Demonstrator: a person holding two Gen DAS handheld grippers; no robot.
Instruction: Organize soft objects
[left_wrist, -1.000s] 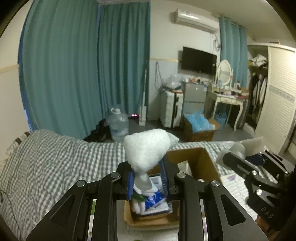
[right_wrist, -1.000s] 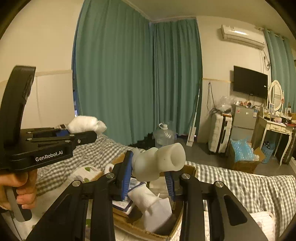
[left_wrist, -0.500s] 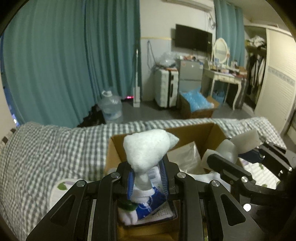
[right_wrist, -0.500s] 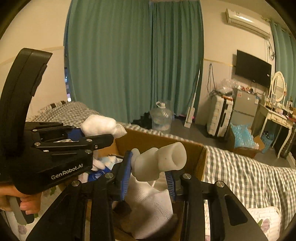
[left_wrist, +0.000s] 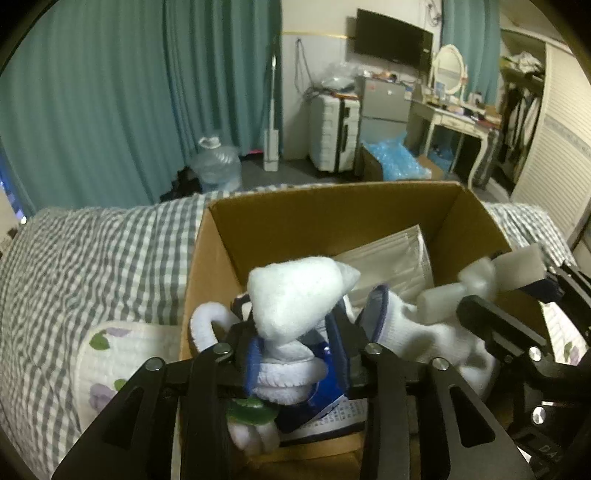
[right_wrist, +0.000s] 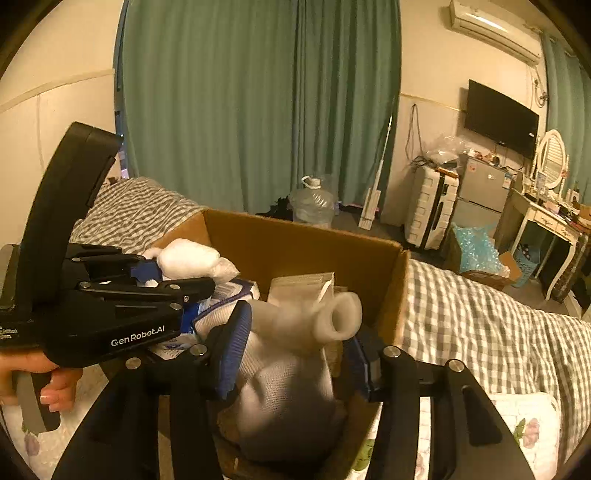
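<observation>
1. Since the earlier frame both grippers have come down over the cardboard box (left_wrist: 303, 221); its inside now fills the lower half of each view, where before mostly the bed and room showed.
2. Left gripper (left_wrist: 295, 354): jaws opening. The rolled white sock (left_wrist: 291, 299) stands between the blue pads, its rounded top poking up at 12 o'clock. The right pad has come clear of it; whether the left pad touches it I cannot tell.
3. Right gripper (right_wrist: 299, 347): jaws opening, pads apart. The second white sock (right_wrist: 284, 384) hangs between them, ribbed cuff (right_wrist: 338, 317) pointing to 2 o'clock, body sagging into the box at 6 o'clock. The right pad stands clear of it.
4. In the right wrist view the left gripper sits at 9 o'clock, held by a hand (right_wrist: 55, 384) on its trigger handle, its sock over the box's near-left corner.
5. In the left wrist view the right gripper (left_wrist: 517, 291) is at 3 o'clock, its sock draped over the box contents.
6. Box contents: a clear packet of white sheets (left_wrist: 388, 258) leaning on the far wall at 1 o'clock, a blue-and-white pack (left_wrist: 325, 413) low at 6 o'clock, further white socks around it.
7. The box rests on a grey checked bed cover (left_wrist: 92, 258); a white floral cloth (left_wrist: 110, 362) lies just beside the box at 8 o'clock.
8. Beyond: teal curtains (left_wrist: 147, 92), water jug (left_wrist: 216, 166), white suitcase (left_wrist: 332, 133).
</observation>
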